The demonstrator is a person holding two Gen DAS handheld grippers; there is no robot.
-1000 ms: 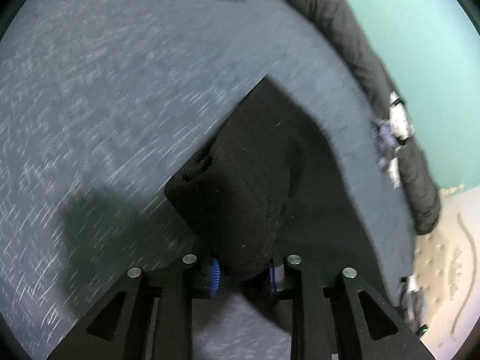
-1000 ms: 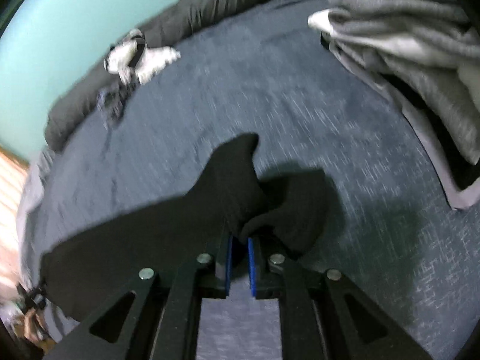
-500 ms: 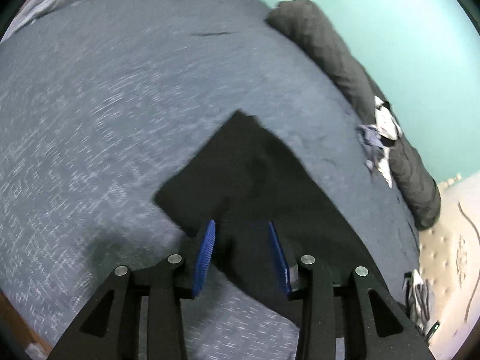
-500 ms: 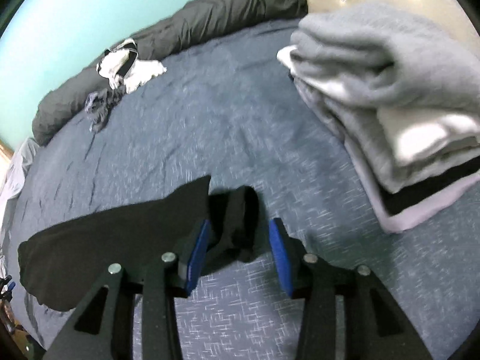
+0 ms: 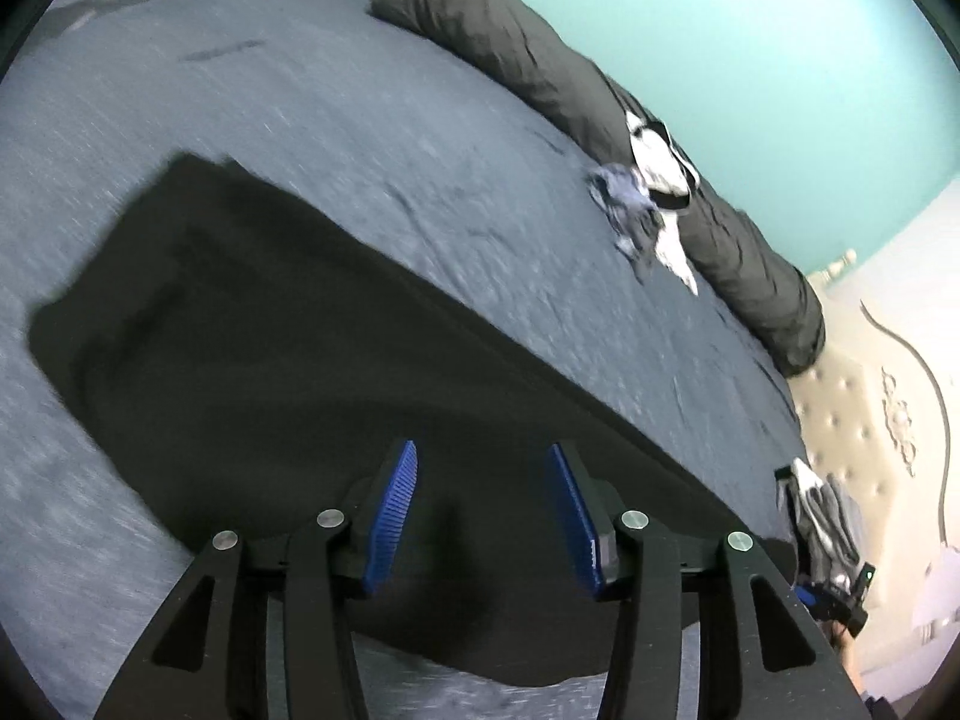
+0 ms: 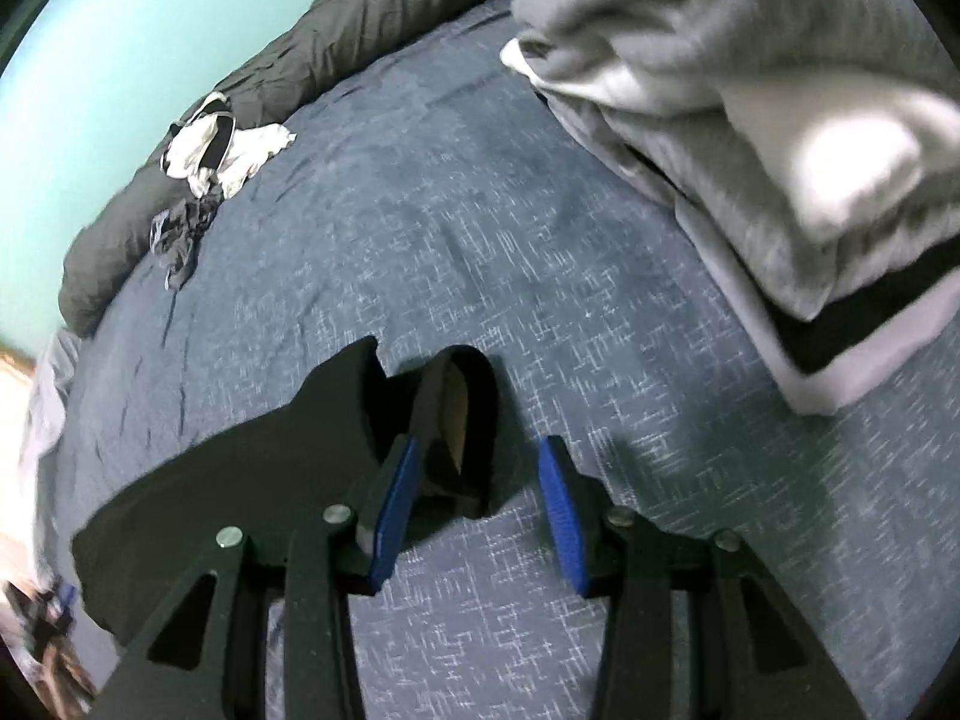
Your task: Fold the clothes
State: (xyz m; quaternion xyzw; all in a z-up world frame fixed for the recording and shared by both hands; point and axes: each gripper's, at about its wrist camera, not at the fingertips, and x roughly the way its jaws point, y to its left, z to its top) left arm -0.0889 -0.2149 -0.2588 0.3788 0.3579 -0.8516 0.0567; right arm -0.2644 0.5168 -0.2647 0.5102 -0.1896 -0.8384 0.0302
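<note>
The black garment (image 5: 288,360) is now released: both the left gripper (image 5: 480,504) and right gripper (image 6: 474,498) are spread wide, nothing held. It is laid flat mid-frame on the blue bedspread (image 6: 480,228), so another fold can be judged.

**Blue bed against a teal wall**

A bed (image 5: 420,138) with a mottled blue cover fills both views. Along its far edge lies a long dark bolster (image 5: 540,66), backed by a plain teal wall (image 5: 750,30). A tufted cream headboard (image 5: 852,420) stands at the bed's end.
</note>
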